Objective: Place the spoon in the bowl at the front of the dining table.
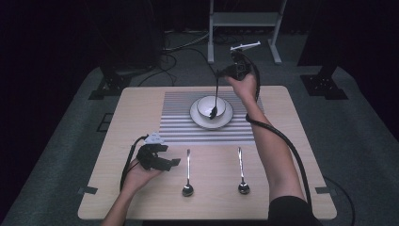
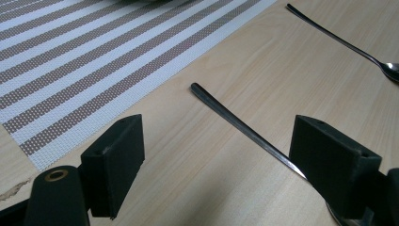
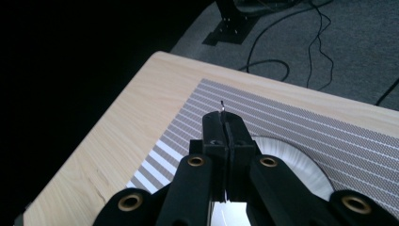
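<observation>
The held spoon [image 1: 216, 96] hangs with its head inside the bowl [image 1: 210, 106], which stands on the plate [image 1: 226, 117] on the striped mat [image 1: 179, 117]. The right gripper [image 1: 225, 71] is clamped on its handle. Two spoons [image 1: 187, 172] wait on the table [image 1: 282, 141], so I judge most work remains. The left gripper [image 1: 175, 162] rests beside them, jaws apart and empty.
</observation>
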Tool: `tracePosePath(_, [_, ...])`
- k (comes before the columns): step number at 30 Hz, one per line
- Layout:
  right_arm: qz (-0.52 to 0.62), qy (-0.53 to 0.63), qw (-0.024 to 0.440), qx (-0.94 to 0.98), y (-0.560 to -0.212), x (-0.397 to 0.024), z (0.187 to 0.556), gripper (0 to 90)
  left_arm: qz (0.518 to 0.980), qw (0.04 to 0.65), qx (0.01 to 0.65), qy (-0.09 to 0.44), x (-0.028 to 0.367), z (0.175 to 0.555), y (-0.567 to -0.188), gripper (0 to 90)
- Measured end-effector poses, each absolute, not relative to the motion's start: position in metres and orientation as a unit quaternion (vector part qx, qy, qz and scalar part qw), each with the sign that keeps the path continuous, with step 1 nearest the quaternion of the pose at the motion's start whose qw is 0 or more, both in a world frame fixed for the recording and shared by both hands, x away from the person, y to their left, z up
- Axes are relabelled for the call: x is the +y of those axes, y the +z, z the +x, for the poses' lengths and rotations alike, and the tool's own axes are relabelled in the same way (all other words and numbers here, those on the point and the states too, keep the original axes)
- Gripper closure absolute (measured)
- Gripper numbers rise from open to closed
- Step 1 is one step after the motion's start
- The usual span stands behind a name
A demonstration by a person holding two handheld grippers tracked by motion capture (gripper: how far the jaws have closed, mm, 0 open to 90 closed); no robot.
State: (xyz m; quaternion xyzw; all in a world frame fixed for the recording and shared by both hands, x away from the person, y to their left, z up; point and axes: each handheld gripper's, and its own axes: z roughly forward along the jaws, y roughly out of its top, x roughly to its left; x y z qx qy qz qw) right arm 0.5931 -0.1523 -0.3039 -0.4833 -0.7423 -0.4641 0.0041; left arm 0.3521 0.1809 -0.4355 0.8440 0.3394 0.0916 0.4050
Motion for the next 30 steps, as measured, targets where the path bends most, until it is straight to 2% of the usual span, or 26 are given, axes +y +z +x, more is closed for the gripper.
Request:
tracePosePath(16, [-0.521, -0.468, -0.015, -0.714, -0.315, -0.171, 0.606, 88.6, 0.849, 0.400, 0.335, 0.088, 0.176, 0.351, -0.439, 17.6])
tracePosePath(30, [-0.520, -0.459, -0.043, -0.719, -0.320, -0.159, 0.606, 88.5, 0.847, 0.403, 0.335, 0.089, 0.177, 0.350, -0.438, 17.6])
